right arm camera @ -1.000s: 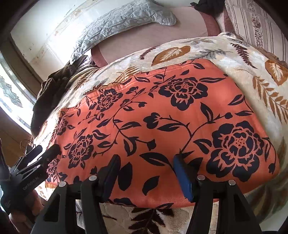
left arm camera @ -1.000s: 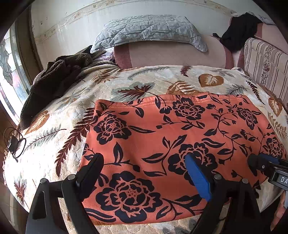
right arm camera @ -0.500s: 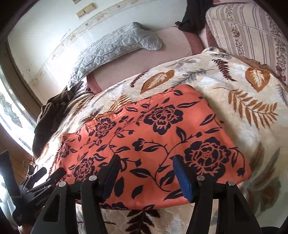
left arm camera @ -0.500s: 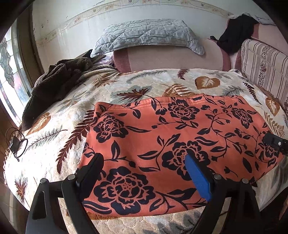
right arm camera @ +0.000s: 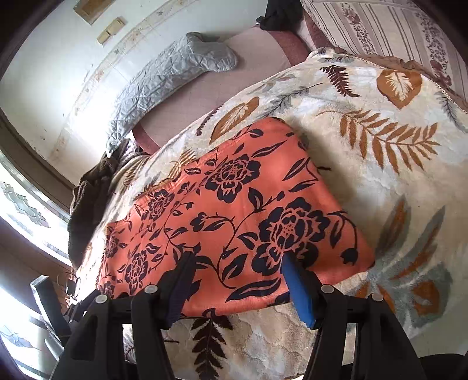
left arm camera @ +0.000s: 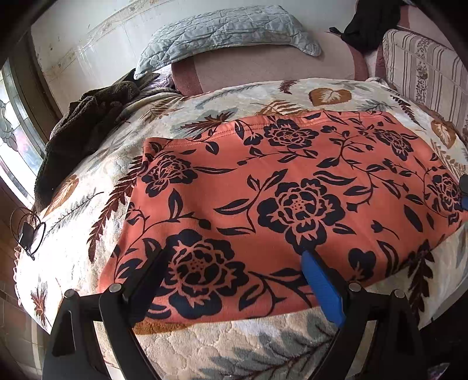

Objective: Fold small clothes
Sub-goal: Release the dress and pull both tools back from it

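Observation:
An orange garment with black flowers (left arm camera: 280,198) lies flat as a folded rectangle on the leaf-patterned blanket (left arm camera: 87,204). It also shows in the right wrist view (right arm camera: 234,222). My left gripper (left arm camera: 234,263) is open and empty above the garment's near edge, left of its middle. My right gripper (right arm camera: 237,269) is open and empty above the near edge toward the garment's right end. Its tip shows at the right edge of the left wrist view (left arm camera: 463,193).
A grey quilted pillow (left arm camera: 228,29) and a pink bolster (left arm camera: 269,70) lie at the bed's head. A dark brown throw (left arm camera: 84,125) is heaped at the left by the window. A striped cushion (left arm camera: 424,73) and black cloth (left arm camera: 368,26) sit at the right.
Both grippers have drawn back toward the near edge of the bed and away from the garment. The right one has swung toward the garment's right end. The garment lies still.

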### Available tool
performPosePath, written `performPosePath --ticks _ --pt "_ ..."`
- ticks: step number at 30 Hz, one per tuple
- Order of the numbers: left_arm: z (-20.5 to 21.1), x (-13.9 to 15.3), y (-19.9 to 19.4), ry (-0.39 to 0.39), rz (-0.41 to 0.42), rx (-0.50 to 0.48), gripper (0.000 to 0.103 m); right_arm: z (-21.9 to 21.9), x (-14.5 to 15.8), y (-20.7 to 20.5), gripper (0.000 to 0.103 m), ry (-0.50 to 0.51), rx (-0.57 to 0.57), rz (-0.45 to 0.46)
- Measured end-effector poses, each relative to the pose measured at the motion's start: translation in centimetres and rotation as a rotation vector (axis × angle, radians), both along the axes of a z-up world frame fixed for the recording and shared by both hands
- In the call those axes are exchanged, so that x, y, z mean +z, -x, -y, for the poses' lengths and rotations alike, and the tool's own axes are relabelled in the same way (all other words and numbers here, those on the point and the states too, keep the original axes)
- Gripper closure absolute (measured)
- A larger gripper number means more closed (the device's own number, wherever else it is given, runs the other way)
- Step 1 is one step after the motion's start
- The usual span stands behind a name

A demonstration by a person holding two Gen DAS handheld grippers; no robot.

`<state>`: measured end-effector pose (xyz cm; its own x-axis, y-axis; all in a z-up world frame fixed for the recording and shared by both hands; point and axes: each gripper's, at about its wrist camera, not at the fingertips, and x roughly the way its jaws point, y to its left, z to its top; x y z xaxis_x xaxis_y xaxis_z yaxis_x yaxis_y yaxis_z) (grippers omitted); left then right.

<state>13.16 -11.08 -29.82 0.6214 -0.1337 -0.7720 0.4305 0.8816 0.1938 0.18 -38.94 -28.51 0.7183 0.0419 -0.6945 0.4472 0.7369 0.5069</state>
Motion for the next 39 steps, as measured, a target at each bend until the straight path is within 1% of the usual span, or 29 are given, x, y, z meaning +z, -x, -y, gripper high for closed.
performPosePath --ticks 3,8,13,16,18,22,25,27,28,30,31,36,39 --pt "-0.6 1.0 1.1 0.000 0.020 -0.001 0.010 0.8 0.2 1.4 0.038 -0.019 -0.003 0.026" --pt "-2.0 2.8 2.5 0.041 0.065 0.001 0.010 2.3 0.3 3.5 0.038 -0.024 -0.025 0.071" --pt "-3.4 5.1 1.8 0.061 0.144 0.048 0.010 3.7 0.7 5.2 0.038 -0.044 -0.064 0.128" --pt "-4.3 5.3 0.7 0.045 0.185 0.099 0.006 4.2 1.1 5.7 0.037 -0.064 -0.090 0.165" --pt "-5.1 4.3 -0.3 0.051 0.161 0.136 0.005 4.4 1.2 5.7 0.037 -0.093 -0.096 0.187" --pt "-6.3 1.2 -2.7 0.032 0.047 0.220 0.006 4.2 1.0 4.8 0.037 -0.147 -0.098 0.205" --pt "-6.1 -0.4 -3.5 -0.026 0.011 0.230 0.005 3.9 0.6 3.7 0.037 -0.179 -0.097 0.198" --pt "-6.3 -1.0 -3.8 -0.012 -0.025 0.229 0.005 3.7 -0.2 2.6 0.037 -0.204 -0.096 0.166" --pt "-6.4 -1.0 -3.9 0.000 -0.031 0.231 0.005 3.7 -0.8 1.8 0.036 -0.215 -0.098 0.134" --pt "-6.6 -0.8 -3.9 0.012 -0.037 0.231 0.005 3.7 -2.9 0.3 0.036 -0.251 -0.102 0.022" --pt "-6.7 -0.6 -3.8 0.021 -0.031 0.233 0.005 3.7 -3.6 -0.1 0.036 -0.262 -0.109 -0.003" --pt "-6.7 1.4 -2.5 0.047 0.067 0.217 0.005 2.8 -1.9 0.9 0.035 -0.191 -0.093 0.055" --pt "-6.6 2.4 -2.1 0.076 0.102 0.199 0.005 2.3 -1.2 1.9 0.035 -0.188 -0.077 0.081"
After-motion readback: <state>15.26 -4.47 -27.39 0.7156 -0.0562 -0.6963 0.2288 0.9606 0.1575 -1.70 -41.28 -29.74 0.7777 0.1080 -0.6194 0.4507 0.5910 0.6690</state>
